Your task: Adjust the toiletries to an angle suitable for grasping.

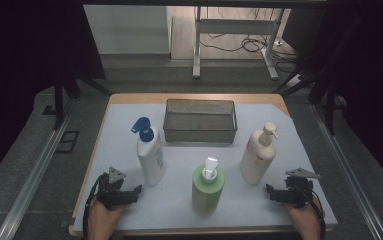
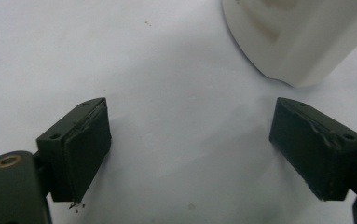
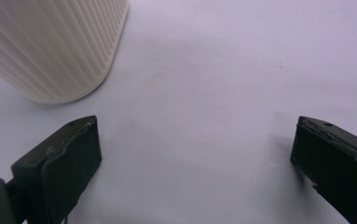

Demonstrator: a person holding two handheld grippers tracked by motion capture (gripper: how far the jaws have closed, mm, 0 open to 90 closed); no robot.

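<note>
Three pump bottles stand on the white table sheet [image 1: 189, 150]: a white one with a blue pump [image 1: 150, 152] at the left, a green one with a white pump [image 1: 208, 186] in front, and a cream one [image 1: 258, 155] at the right. My left gripper [image 1: 134, 192] rests open near the front left, just beside the blue-pump bottle, whose white base [image 2: 297, 37] shows past its jaws. My right gripper [image 1: 271, 192] lies open at the front right, with the ribbed cream bottle base [image 3: 50, 46] ahead of it. Nothing sits between either pair of jaws [image 2: 190, 154] [image 3: 195, 168].
A grey mesh basket [image 1: 200, 131] stands at the back middle of the table. Metal rails run along both table sides, and a white frame with cables stands on the floor beyond.
</note>
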